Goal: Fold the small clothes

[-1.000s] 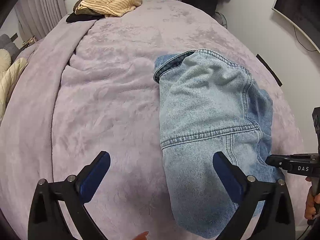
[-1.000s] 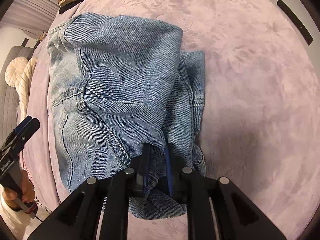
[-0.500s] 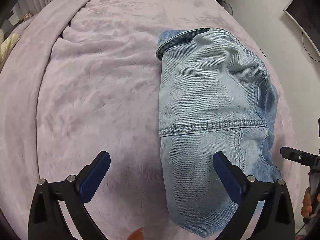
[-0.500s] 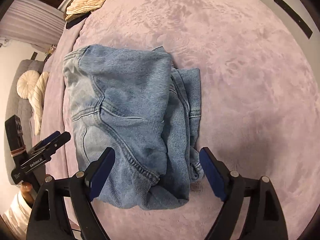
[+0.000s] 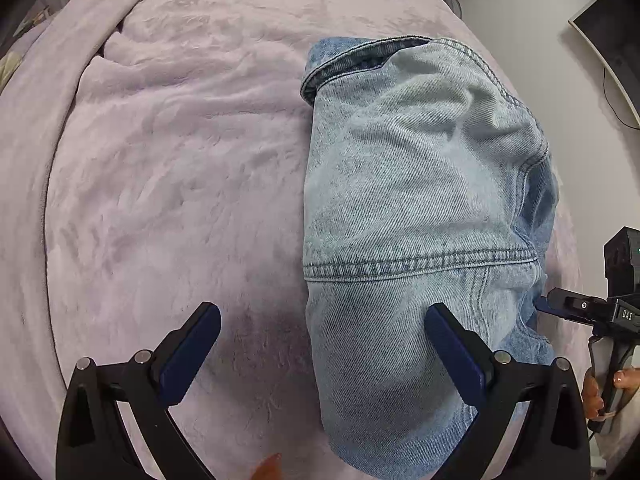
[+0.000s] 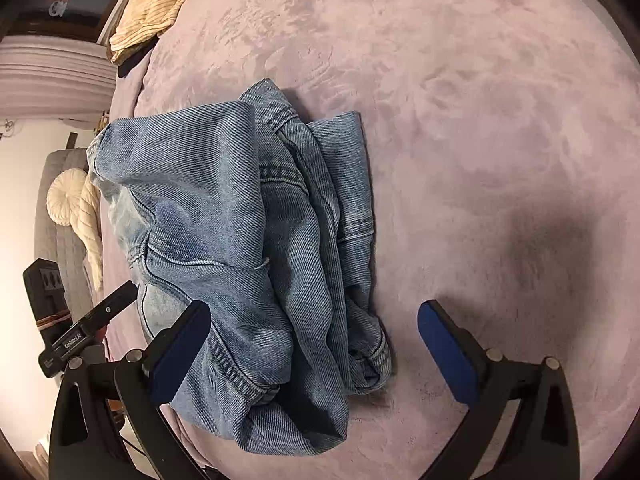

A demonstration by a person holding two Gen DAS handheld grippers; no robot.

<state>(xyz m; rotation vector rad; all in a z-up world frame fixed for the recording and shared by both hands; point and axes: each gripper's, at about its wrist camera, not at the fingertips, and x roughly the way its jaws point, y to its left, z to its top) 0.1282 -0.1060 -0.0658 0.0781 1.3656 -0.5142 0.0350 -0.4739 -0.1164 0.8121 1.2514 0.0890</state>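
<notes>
Garment: the denim jacket [image 5: 420, 208] lies folded into a bundle on the lilac blanket [image 5: 168, 168] of the bed, near its edge on my side.
Left tool: my left tool [image 5: 322, 344] hangs spread wide over the near end of the bundle, one pad above the denim, the other above bare blanket, gripping nothing.
Right tool: my right tool [image 6: 314, 344] is spread wide too, empty, straddling the loose layered edge of the jacket.
Handling: I judge the denim heavy for its size and fairly stiff. It should hold a crease, but thick layers will spring open, and the plush blanket will drag on it.
Where to hold: I would pinch a stitched hem or seam, such as the band [image 5: 416, 266] across the back, through all layers, rather than the flat middle.
Loose side: the right wrist view shows bunched folds [image 6: 340, 240] that look untidy.
Change: a second ago my right tool was pressed shut on the jacket's near edge; it has since let go and opened, and my left tool has moved nearer.
Elsewhere: a yellow knit [image 6: 156, 12] sits at the far corner.
</notes>
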